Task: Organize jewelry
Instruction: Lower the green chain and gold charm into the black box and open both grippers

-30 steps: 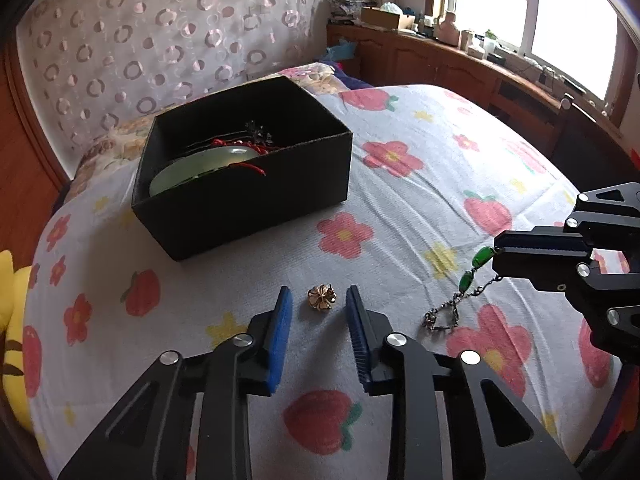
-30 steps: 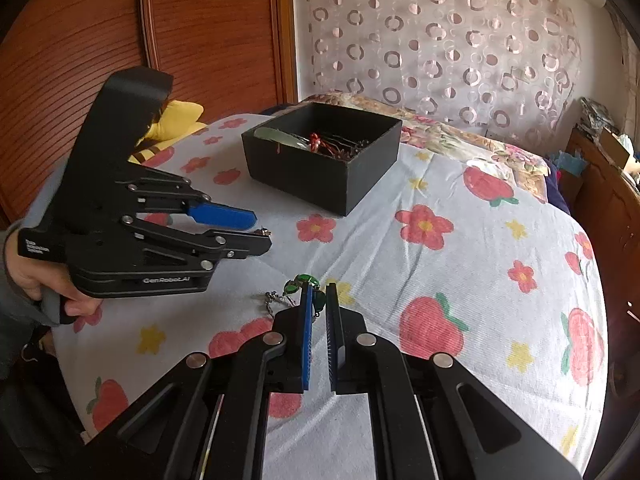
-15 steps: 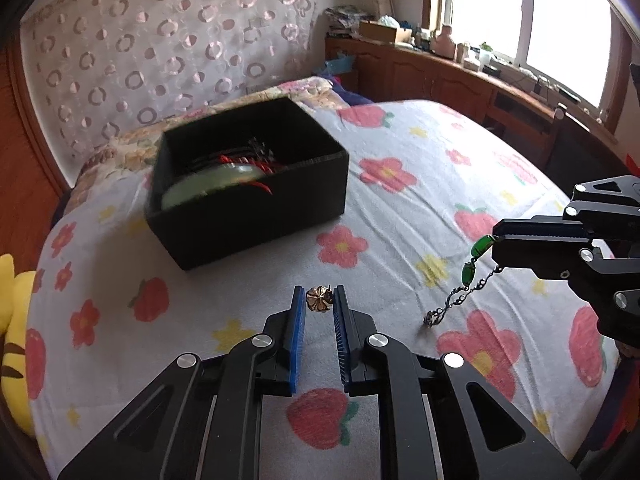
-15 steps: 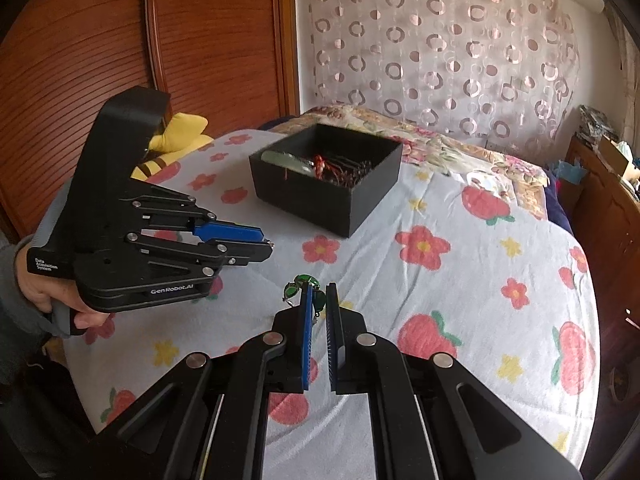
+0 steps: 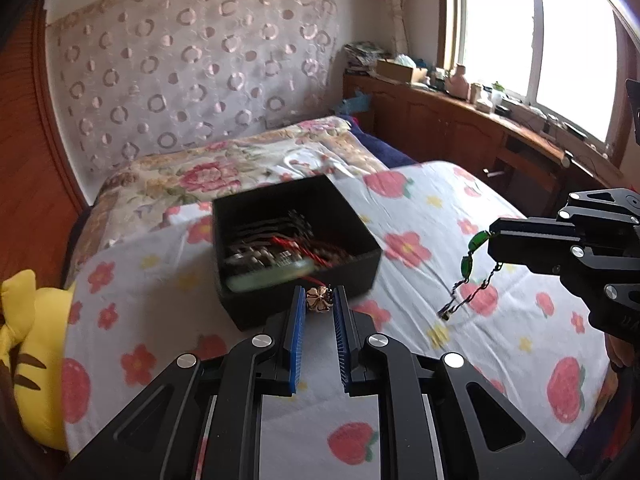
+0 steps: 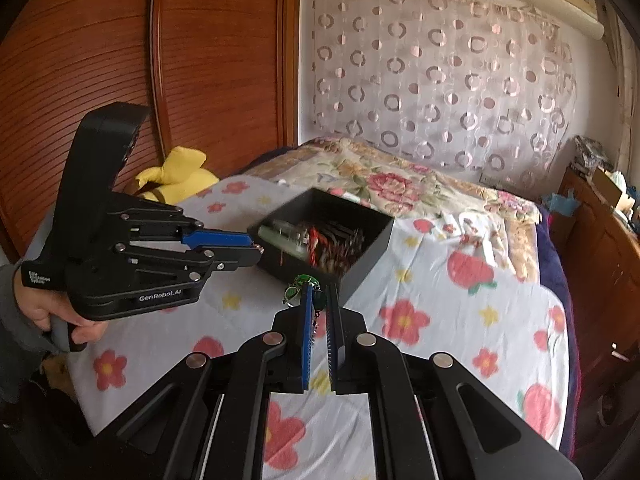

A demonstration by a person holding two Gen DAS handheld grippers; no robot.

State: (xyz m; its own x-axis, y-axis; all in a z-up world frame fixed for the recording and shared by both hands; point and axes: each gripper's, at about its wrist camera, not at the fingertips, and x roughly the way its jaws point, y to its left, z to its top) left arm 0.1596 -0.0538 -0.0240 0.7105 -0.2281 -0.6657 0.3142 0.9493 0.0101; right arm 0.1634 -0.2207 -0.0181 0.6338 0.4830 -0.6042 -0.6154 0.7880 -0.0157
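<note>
My left gripper (image 5: 319,300) is shut on a small gold flower-shaped piece (image 5: 319,300) and holds it in the air just in front of the black jewelry box (image 5: 294,246). The box holds a pale green bangle, red cord and dark chains. My right gripper (image 6: 319,294) is shut on a green-bead chain bracelet (image 6: 301,283), which dangles from its tips in the left wrist view (image 5: 466,268). The box also shows in the right wrist view (image 6: 362,248), just beyond the right fingertips. The left gripper (image 6: 256,249) appears at the left there.
The bed (image 5: 460,320) has a white sheet with flowers and strawberries. A yellow plush toy (image 5: 24,344) lies at its left edge. A wooden cabinet with clutter (image 5: 460,120) runs under the window on the right. A wooden wardrobe (image 6: 140,60) stands behind the bed.
My left gripper closed on the gold flower piece, lifted it off the sheet and moved toward the box. My right gripper rose with the bracelet and moved toward the box too.
</note>
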